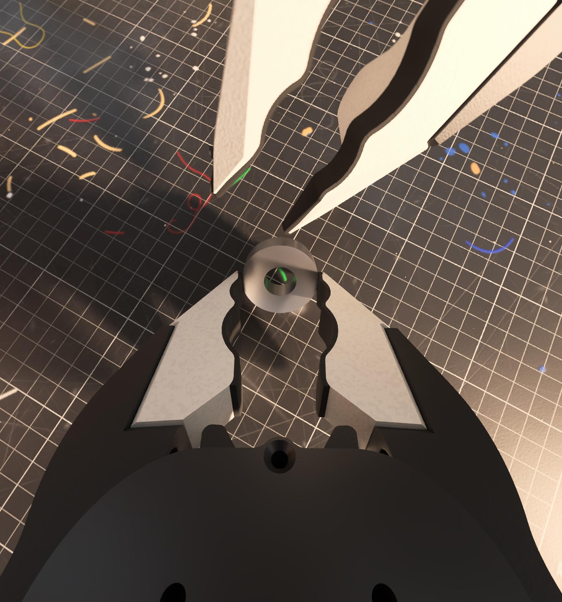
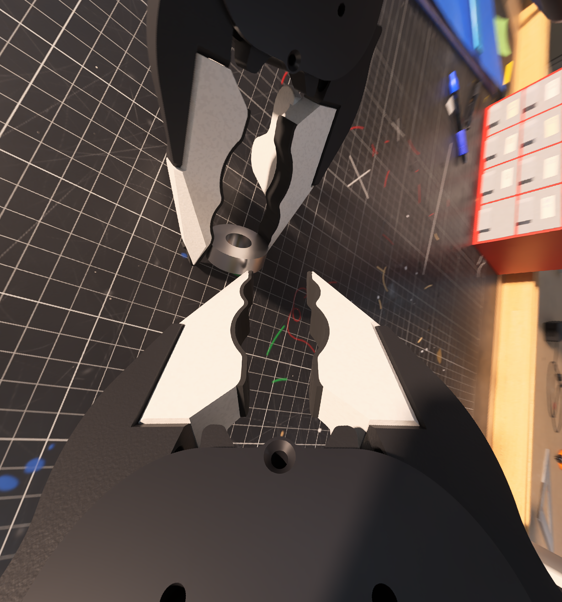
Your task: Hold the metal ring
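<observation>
The metal ring (image 1: 301, 293) is a thick silver washer with a round hole. My left gripper (image 1: 279, 279) is shut on it, its two fingertips pressing the ring's opposite sides. The ring seems to sit a little above the dark mat. In the right wrist view the ring (image 2: 221, 254) shows at the tips of the left gripper (image 2: 230, 257), which comes in from the top. My right gripper (image 2: 279, 273) is open and empty, facing the left one, with its left fingertip very close to the ring's edge. It also shows in the left wrist view (image 1: 250, 210).
A dark cutting mat (image 1: 77, 293) with a white grid and coloured scribbles lies under both grippers. A red cabinet of small drawers (image 2: 527, 163) stands at the right, on a wooden bench (image 2: 514, 358). Something blue (image 2: 468, 26) lies at the top right.
</observation>
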Action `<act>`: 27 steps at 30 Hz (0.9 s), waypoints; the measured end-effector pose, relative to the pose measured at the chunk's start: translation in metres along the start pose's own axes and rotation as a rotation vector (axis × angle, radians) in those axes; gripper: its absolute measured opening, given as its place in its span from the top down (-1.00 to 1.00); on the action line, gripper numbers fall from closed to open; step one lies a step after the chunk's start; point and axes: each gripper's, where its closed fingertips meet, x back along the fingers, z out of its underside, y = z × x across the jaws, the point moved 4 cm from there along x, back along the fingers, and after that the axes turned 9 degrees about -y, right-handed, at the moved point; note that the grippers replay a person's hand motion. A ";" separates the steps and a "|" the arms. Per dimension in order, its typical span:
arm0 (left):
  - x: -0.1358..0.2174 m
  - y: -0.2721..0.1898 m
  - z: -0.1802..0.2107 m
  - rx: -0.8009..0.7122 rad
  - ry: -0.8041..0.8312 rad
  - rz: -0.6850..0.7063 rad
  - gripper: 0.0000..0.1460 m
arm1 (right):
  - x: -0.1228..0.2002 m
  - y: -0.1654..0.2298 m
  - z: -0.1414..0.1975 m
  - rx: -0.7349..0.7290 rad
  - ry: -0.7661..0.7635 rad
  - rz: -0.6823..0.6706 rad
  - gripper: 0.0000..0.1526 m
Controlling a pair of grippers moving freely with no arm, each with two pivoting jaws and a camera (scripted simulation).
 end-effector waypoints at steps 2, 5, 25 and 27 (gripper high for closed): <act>0.000 0.000 0.000 0.008 0.002 -0.005 0.38 | 0.001 0.004 0.001 0.032 -0.038 0.062 0.61; 0.000 0.000 0.000 0.019 0.004 -0.004 0.38 | 0.003 0.010 0.002 0.019 -0.087 0.150 0.66; -0.002 -0.001 -0.002 -0.029 -0.009 0.015 0.38 | -0.006 0.004 0.011 -0.819 -0.188 -0.184 0.27; -0.002 -0.001 -0.002 -0.034 -0.009 0.014 0.38 | -0.013 0.001 0.006 -0.839 -0.168 -0.212 0.31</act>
